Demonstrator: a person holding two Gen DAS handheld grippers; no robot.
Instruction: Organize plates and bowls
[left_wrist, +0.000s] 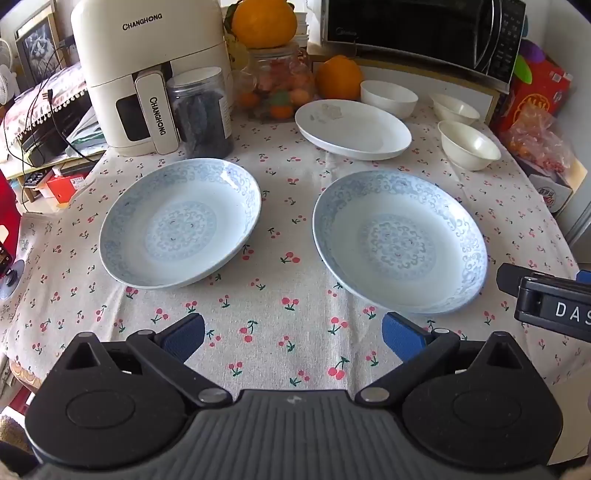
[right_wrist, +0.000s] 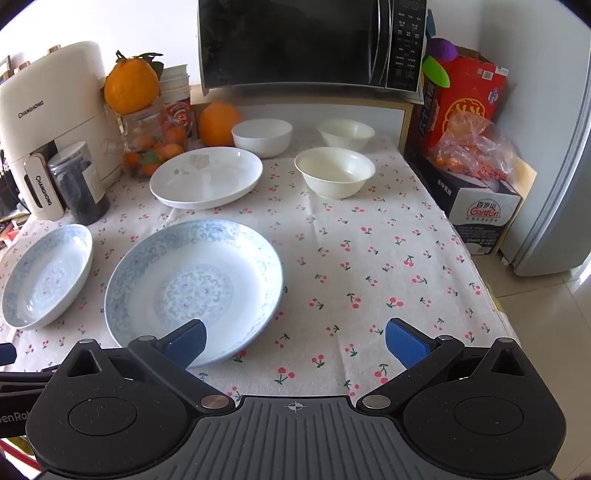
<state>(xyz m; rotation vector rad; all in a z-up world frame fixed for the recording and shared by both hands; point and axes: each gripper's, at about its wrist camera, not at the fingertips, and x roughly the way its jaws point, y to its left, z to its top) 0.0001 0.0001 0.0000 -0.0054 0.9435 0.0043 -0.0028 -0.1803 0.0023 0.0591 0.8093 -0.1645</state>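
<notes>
Right claw (left_wrist: 546, 295) cut off at edge

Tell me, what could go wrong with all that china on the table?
The near blue plate lies partly under the right gripper; its open fingers might clip the rim. The cream bowl and the white plate sit close to other dishes, so a careless lift might knock them together. Smooth rims could slip from the pads.

Blue-patterned plates (left_wrist: 181, 223) showing glossy glazed ceramic, white bowls (right_wrist: 335, 171) looking smooth, satin, cherry-print tablecloth (left_wrist: 280, 302) reading as matt woven cloth, gripper pads (right_wrist: 404, 341) appearing textured blue, microwave door (right_wrist: 291, 40) gleaming black, glossy
</notes>
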